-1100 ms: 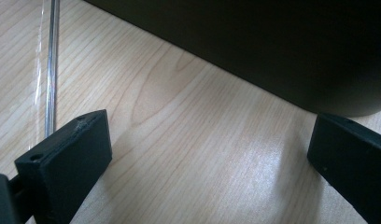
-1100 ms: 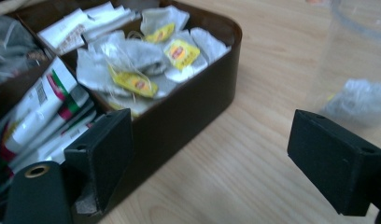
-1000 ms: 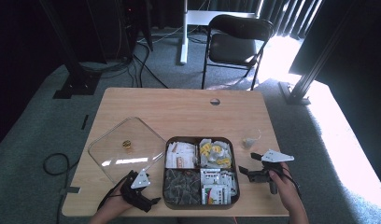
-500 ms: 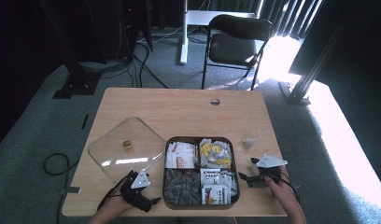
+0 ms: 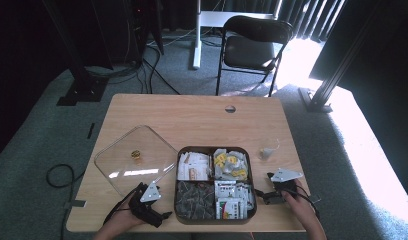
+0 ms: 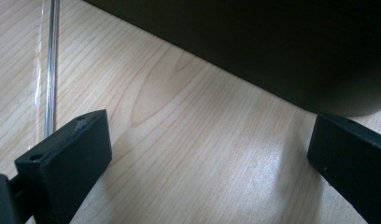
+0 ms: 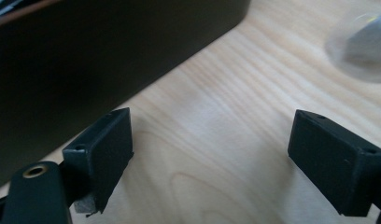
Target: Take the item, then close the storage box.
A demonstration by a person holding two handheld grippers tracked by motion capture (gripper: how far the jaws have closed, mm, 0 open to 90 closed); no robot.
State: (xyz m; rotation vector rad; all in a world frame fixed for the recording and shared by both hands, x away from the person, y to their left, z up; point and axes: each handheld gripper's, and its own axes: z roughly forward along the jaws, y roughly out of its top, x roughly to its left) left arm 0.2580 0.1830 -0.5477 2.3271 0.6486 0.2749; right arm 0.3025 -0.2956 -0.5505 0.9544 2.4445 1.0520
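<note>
Low in the high view's centre, the dark four-compartment tray [image 5: 214, 218] is seen on the table [image 5: 192, 120], already uncovered; its clear lid [image 5: 134, 165] is laid to its left. The left gripper [image 5: 164, 216] and right gripper [image 5: 259, 196] are held beside the tray's lower corners, jaws spread, nothing gripped. Handling of the tray is judged not yet begun.

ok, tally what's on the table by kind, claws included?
Dark four-compartment tray: 1
Clear square plastic lid: 1
Small grey pouch with string: 1
Black claws: 2, left claw, right claw
Total: 5
</note>
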